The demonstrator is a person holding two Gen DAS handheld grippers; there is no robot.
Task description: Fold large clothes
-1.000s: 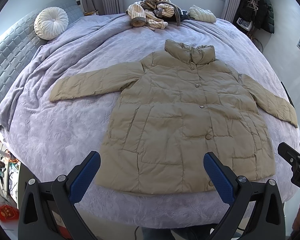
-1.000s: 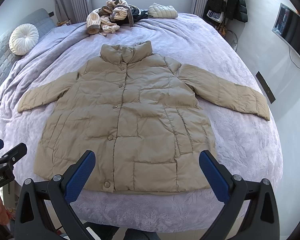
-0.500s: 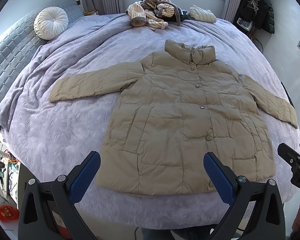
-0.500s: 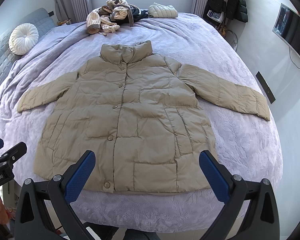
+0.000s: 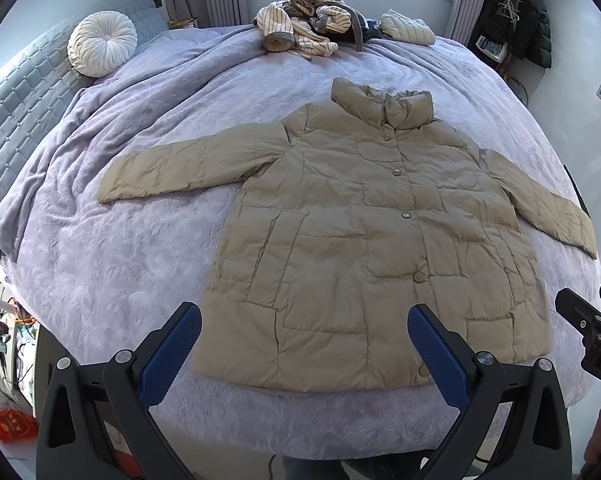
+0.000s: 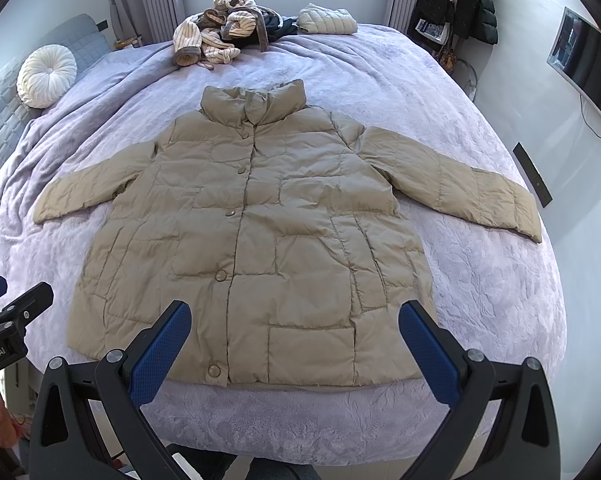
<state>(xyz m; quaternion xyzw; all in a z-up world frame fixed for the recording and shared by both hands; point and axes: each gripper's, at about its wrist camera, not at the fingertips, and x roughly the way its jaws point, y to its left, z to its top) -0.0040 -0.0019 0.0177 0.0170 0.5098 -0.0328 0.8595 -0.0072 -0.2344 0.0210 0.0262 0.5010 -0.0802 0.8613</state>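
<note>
A beige padded jacket (image 5: 364,240) lies flat and buttoned on the lavender bed (image 5: 112,264), collar away from me, both sleeves spread out; it also shows in the right wrist view (image 6: 260,240). My left gripper (image 5: 304,332) is open and empty, held above the hem near the bed's front edge. My right gripper (image 6: 294,332) is open and empty, also above the hem. Each gripper's tip shows at the edge of the other's view.
A heap of striped clothes (image 5: 304,32) and a folded pale jacket (image 5: 406,32) lie at the far end of the bed. A round white cushion (image 5: 102,44) leans on the grey headboard (image 5: 16,104) at left. Dark coats (image 6: 456,0) hang at the far right.
</note>
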